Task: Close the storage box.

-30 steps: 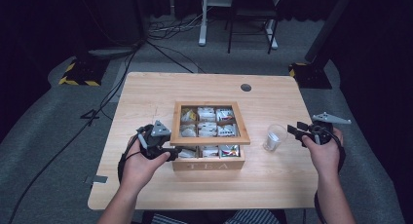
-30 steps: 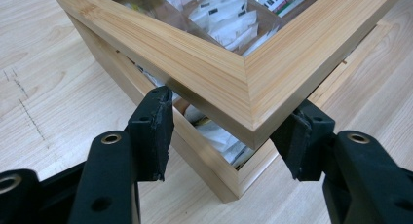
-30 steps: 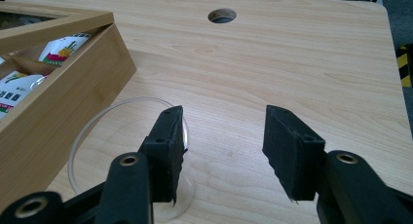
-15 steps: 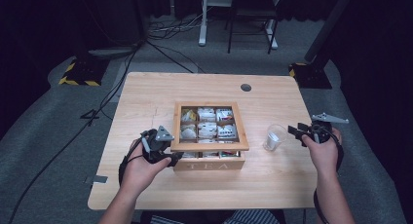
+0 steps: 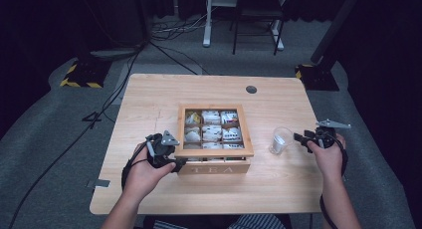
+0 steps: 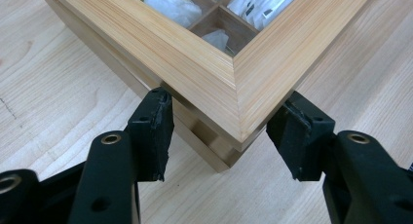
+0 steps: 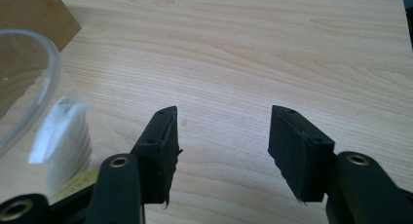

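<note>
A wooden tea box (image 5: pixel 214 167) marked TEA stands mid-table; through its framed lid I see several compartments of white tea bags (image 5: pixel 212 132). My left gripper (image 5: pixel 161 148) is at the box's front left corner. In the left gripper view that corner (image 6: pixel 229 73) sits between the jaws of the left gripper (image 6: pixel 228 94), and both pads touch it. A clear plastic cup (image 5: pixel 280 139) with a white tea bag (image 7: pixel 63 136) in it stands right of the box. My right gripper (image 5: pixel 311 138) is just right of the cup. Its jaws (image 7: pixel 221 112) have just been opening and have only bare table between them.
The light wood table (image 5: pixel 149 104) has a round cable hole (image 5: pixel 251 89) near its far edge. The right hand is close to the table's right edge (image 5: pixel 318 164). Cables and chair legs lie on the dark floor behind.
The right gripper has sunk a little toward the table beside the cup and its jaws stand wider. The left hand has stayed at the box's corner.
</note>
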Demonstrator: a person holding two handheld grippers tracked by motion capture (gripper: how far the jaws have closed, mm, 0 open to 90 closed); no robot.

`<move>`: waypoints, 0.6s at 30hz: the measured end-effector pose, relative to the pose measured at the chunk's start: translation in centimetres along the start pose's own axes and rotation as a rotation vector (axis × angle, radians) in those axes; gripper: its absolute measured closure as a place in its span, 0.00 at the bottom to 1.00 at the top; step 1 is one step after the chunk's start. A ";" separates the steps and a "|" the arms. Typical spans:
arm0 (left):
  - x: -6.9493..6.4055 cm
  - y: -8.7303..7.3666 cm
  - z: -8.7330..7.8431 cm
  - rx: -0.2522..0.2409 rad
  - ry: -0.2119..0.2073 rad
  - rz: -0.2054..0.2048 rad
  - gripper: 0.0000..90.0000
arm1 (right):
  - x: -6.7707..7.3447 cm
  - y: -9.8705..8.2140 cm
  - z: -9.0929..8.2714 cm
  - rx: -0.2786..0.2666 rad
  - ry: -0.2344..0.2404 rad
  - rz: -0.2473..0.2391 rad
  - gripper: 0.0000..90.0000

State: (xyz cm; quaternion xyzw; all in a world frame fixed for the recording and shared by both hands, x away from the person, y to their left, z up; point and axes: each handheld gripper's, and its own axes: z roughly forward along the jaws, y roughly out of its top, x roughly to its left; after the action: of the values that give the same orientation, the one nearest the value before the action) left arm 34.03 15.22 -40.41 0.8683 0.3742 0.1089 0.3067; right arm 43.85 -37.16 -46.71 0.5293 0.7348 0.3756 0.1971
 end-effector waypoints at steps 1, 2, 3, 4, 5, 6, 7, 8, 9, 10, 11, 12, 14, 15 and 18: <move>0.0 0.0 0.1 0.002 -0.001 0.001 0.49 | 0.0 0.0 0.0 0.005 -0.001 0.005 0.50; 0.0 0.0 0.1 0.012 -0.002 0.003 0.49 | -0.1 -0.1 0.2 0.005 0.001 0.002 0.50; 0.0 0.0 0.2 0.013 -0.004 0.001 0.49 | -0.1 -0.1 0.2 0.009 0.003 0.005 0.50; 0.0 0.0 0.2 0.021 -0.001 0.007 0.49 | -0.1 -0.2 0.3 0.009 0.003 0.002 0.50; -0.1 0.0 0.3 0.026 -0.001 0.008 0.49 | -0.1 -0.2 0.3 0.010 0.003 0.001 0.50; -0.1 0.0 0.3 0.031 -0.003 0.007 0.49 | -0.1 -0.2 0.4 0.010 0.003 0.002 0.50; -0.1 0.0 0.4 0.037 -0.001 0.011 0.49 | -0.2 -0.2 0.4 0.012 0.005 0.003 0.50; -0.1 0.0 0.4 0.042 -0.003 0.013 0.49 | -0.1 -0.2 0.4 0.015 0.006 0.007 0.50; 0.0 0.0 0.5 0.047 -0.006 0.012 0.49 | -0.1 -0.2 0.4 0.016 0.007 0.006 0.50; 0.0 0.0 0.5 0.051 -0.010 0.010 0.49 | -0.2 -0.2 0.3 0.014 0.009 0.002 0.50; 0.0 0.0 0.5 0.054 -0.009 0.009 0.49 | -0.1 -0.2 0.3 0.013 0.010 0.002 0.50; -0.1 0.0 0.5 0.060 -0.010 0.008 0.49 | -0.1 -0.2 0.3 0.013 0.010 0.001 0.50; -0.1 0.0 0.6 0.070 -0.011 0.010 0.49 | 0.1 -0.1 0.3 0.015 0.014 0.001 0.50; -0.1 0.0 0.7 0.073 -0.013 0.007 0.49 | 0.1 -0.1 0.4 0.015 0.015 -0.001 0.50; 0.0 0.0 0.8 0.086 -0.019 0.006 0.49 | 0.2 -0.1 0.5 0.021 0.018 -0.005 0.50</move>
State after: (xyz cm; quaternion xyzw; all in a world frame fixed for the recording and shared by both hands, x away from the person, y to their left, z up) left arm 34.32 14.84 -41.04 0.8828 0.3731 0.0855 0.2721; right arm 44.06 -36.83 -47.13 0.5264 0.7417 0.3718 0.1858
